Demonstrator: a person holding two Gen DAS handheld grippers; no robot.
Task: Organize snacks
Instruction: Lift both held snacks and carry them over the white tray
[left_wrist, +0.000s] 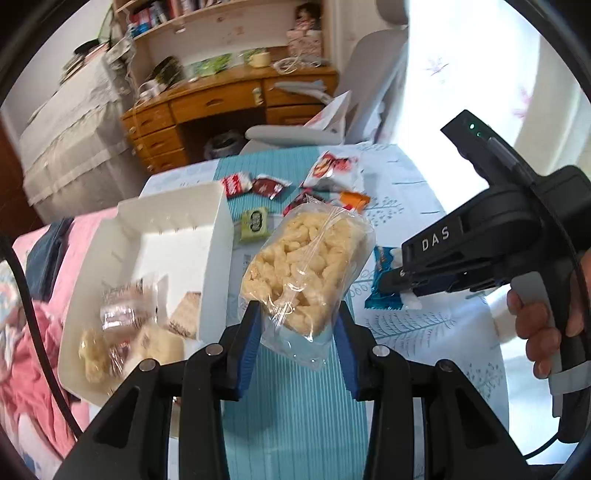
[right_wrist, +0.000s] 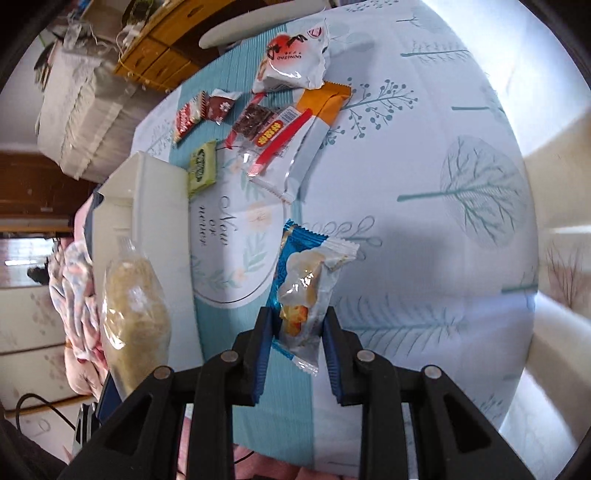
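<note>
So we've got a clear plastic bag of pale yellow puffed-rice chunks (left_wrist: 308, 266) pinched at its near end by our left gripper (left_wrist: 297, 334), blue pads clamped on the crinkly wrapper, the bag held above the tablecloth just right of the white rectangular plastic box (left_wrist: 177, 225). That box already holds a few wrapped snacks (left_wrist: 129, 321), a bit blurry. Our right gripper (right_wrist: 297, 332) is closed on a blue-and-clear packet with yellowish pieces inside (right_wrist: 308, 284), its near end squeezed between the pads. From the left camera that gripper comes in from the right, low over the table, a hand (left_wrist: 543, 325) wrapped around its grip. Farther out lie loose snacks: a small green square packet (right_wrist: 202, 170), a red-and-white pouch (right_wrist: 295, 55), and an orange-and-white bar wrapper (right_wrist: 314, 122). The tablecloth (right_wrist: 424, 221) is white and teal with tree prints. A wooden desk with drawers (left_wrist: 207, 107) stands at the far side of the room.
</note>
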